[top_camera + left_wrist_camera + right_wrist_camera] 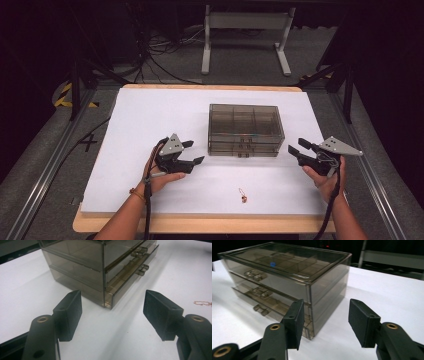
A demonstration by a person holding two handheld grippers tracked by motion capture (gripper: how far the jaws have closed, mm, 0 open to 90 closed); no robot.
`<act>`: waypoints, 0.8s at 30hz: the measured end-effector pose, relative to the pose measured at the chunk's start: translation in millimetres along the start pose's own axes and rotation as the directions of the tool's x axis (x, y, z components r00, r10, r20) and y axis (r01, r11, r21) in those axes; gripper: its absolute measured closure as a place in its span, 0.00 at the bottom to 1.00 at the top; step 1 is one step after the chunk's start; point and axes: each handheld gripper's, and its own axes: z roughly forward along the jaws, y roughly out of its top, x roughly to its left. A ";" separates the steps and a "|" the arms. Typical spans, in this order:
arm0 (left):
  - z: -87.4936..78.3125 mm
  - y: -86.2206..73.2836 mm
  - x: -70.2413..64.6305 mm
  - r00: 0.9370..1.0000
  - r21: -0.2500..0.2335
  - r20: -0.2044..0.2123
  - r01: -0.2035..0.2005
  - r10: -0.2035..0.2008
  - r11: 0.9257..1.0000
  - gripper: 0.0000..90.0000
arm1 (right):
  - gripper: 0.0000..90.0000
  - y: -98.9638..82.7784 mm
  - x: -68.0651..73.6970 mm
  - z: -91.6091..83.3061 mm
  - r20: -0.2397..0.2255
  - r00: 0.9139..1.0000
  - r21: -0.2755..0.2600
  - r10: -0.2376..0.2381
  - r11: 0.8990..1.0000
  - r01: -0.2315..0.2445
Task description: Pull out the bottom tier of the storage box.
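- Left gripper (193,152): held in the person's left hand (159,176) at about 7 o'clock from the table's centre in the high view; jaws parted, nothing between them, pads pointing toward 3 o'clock. In the left gripper view (112,315) the two black jaws stand wide apart over bare white surface, aimed at the near left corner of the box.
- Right gripper (298,146): held in the person's right hand (327,180) at about 4 o'clock; jaws released and empty, pointing toward 9 o'clock at the box's right end. In the right gripper view (325,323) the box's corner sits just beyond the gap.
- Drawer box (245,129): smoky see-through plastic, three drawers with small handles facing 6 o'clock, lid compartments on top; stands near the table's centre, between the grippers, touched by neither. Lowest drawer sticks out slightly in the left gripper view (100,270).
- Small chain trinket (243,196): thin reddish, lying loose at 6 o'clock of the box, near the front edge.
- Table (150,110): white sheet over a wooden board.
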 end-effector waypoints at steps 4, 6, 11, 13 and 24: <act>2.5 -0.5 1.4 1.000 0.004 0.016 0.018 -0.018 1.000 0.29 | 0.51 -5.0 -1.7 4.7 -0.058 0.998 0.007 0.018 1.000 -0.018; 4.7 0.0 1.2 0.999 0.000 0.024 0.022 -0.022 1.000 0.27 | 0.50 -6.7 -0.5 5.7 -0.077 0.997 0.009 0.006 1.000 -0.006; 12.0 1.1 -2.6 0.999 0.023 0.050 0.000 -0.001 1.000 0.29 | 0.47 -13.9 6.9 10.0 -0.114 0.993 0.052 -0.027 0.998 0.033; 14.0 1.1 -3.2 0.998 0.031 0.057 -0.002 0.000 1.000 0.29 | 0.46 -15.6 9.1 14.1 -0.133 0.991 0.071 -0.027 0.997 0.037; 21.2 0.5 -2.0 0.997 0.070 0.070 -0.028 0.023 0.997 0.32 | 0.44 -20.1 15.1 24.3 -0.151 0.987 0.114 -0.063 0.990 0.081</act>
